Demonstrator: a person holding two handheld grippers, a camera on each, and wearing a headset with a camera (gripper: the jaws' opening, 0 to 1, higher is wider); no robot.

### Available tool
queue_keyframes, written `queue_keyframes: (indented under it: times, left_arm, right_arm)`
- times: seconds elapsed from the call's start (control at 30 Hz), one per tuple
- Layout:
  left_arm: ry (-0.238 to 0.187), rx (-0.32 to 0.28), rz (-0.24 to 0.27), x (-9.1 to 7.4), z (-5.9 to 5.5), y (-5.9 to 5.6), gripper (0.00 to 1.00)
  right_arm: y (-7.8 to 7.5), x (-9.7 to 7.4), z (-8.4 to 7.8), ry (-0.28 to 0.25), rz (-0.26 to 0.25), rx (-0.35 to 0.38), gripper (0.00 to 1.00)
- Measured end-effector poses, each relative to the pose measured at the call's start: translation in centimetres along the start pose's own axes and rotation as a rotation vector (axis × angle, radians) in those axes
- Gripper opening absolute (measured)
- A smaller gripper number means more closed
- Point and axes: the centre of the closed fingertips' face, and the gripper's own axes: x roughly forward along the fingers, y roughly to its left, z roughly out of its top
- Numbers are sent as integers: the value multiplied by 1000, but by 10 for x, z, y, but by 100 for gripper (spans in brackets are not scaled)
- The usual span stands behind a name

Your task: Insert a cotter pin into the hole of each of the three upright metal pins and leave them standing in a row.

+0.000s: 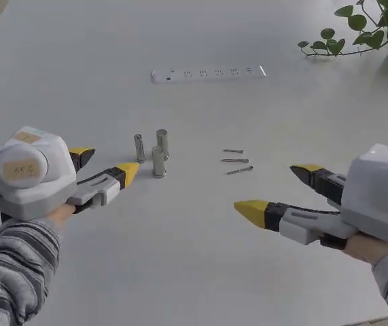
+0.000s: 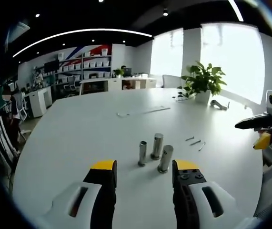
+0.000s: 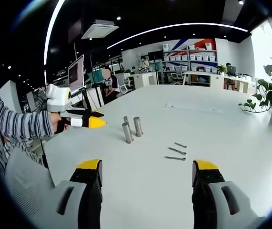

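Note:
Three short metal pins [image 1: 154,152] stand upright in a tight cluster on the white table [image 1: 180,258]; they also appear as metal pins [image 2: 154,150] and metal pins [image 3: 131,128]. Three thin cotter pins [image 1: 236,161] lie flat to their right, also seen as cotter pins [image 3: 177,151] and cotter pins [image 2: 196,142]. My left gripper [image 1: 105,163] is open, just left of the metal pins, nothing between its jaws. My right gripper [image 1: 282,193] is open too, below and right of the cotter pins, holding nothing.
A white power strip [image 1: 207,73] lies across the far middle of the table. A potted plant [image 1: 367,30] stands at the far right corner. Bare table stretches in front of and around the pins.

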Motion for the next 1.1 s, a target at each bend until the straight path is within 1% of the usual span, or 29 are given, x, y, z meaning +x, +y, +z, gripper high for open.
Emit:
queue_keyframes:
  times: [0.17, 0.23, 0.27, 0.37, 0.43, 0.57, 0.7, 0.93, 1.03, 1.1]
  left_arm:
    - [8, 31, -7, 22, 0, 8, 39]
    - [12, 31, -9, 29, 0, 10, 37]
    - [19, 32, -21, 34, 0, 9, 35]
    - [20, 42, -27, 41, -1, 8, 33]
    - [27, 33, -35, 48, -3, 8, 32]
    - [49, 35, -37, 62, -9, 9, 29]
    - [49, 26, -52, 75, -10, 6, 26]
    - [45, 26, -74, 87, -9, 0, 20]
    - [53, 12, -78, 88, -11, 0, 16]
    - [56, 15, -80, 89, -12, 0, 15]
  right_arm:
    - [0, 8, 1, -2, 14, 9, 75]
    - [-2, 10, 1, 1, 17, 8, 75]
    - [-4, 11, 1, 0, 17, 8, 74]
    - [-9, 14, 2, -5, 14, 14, 74]
    - [-12, 16, 2, -2, 10, 17, 74]
    - [-17, 18, 3, 2, 5, 26, 74]
    - [-17, 19, 4, 0, -1, 37, 74]
    - [-17, 20, 1, 10, -12, 43, 74]
    - [-17, 21, -1, 16, -16, 43, 74]
    - [-16, 22, 0, 14, -18, 46, 74]
